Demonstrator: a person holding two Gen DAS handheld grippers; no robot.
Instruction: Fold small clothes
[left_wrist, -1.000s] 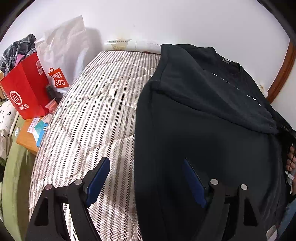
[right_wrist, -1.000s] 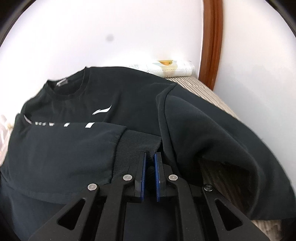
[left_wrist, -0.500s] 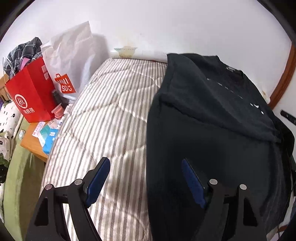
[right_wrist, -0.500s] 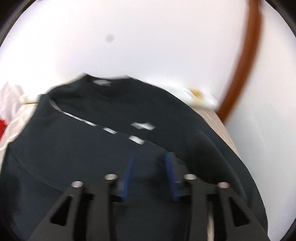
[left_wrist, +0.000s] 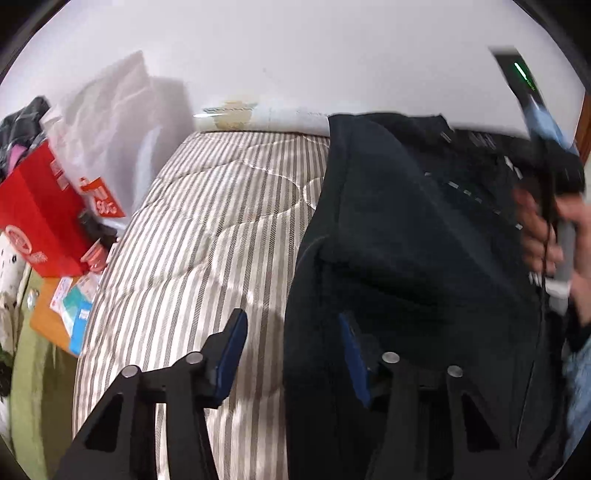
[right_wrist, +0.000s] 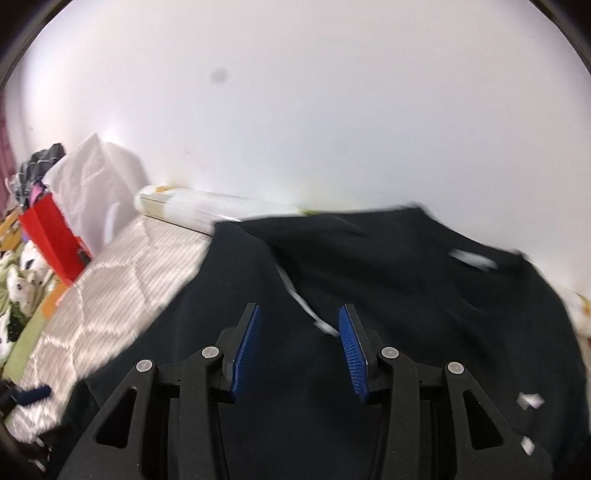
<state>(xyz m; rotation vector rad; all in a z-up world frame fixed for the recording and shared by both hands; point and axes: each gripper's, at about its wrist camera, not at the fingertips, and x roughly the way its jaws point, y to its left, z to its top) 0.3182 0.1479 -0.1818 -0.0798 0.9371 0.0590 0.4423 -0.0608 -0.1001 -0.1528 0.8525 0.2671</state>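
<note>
Left wrist view: black sweatshirt (left_wrist: 406, 258) lies on striped mattress (left_wrist: 221, 221), long axis running away from camera toward wall, collar at far end. Left gripper (left_wrist: 291, 354) open, empty — straddles garment's left side edge, right finger over cloth, left finger over bare mattress. Right wrist view: right gripper (right_wrist: 299, 347) open, empty — hovers above sweatshirt's middle, folded sleeve with white marks ahead. Judgement: left gripper nearer the side edge, better placed for next inward fold.

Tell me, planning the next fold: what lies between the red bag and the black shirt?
Bare striped mattress, seen in the left wrist view between the red bag and black shirt.
</note>
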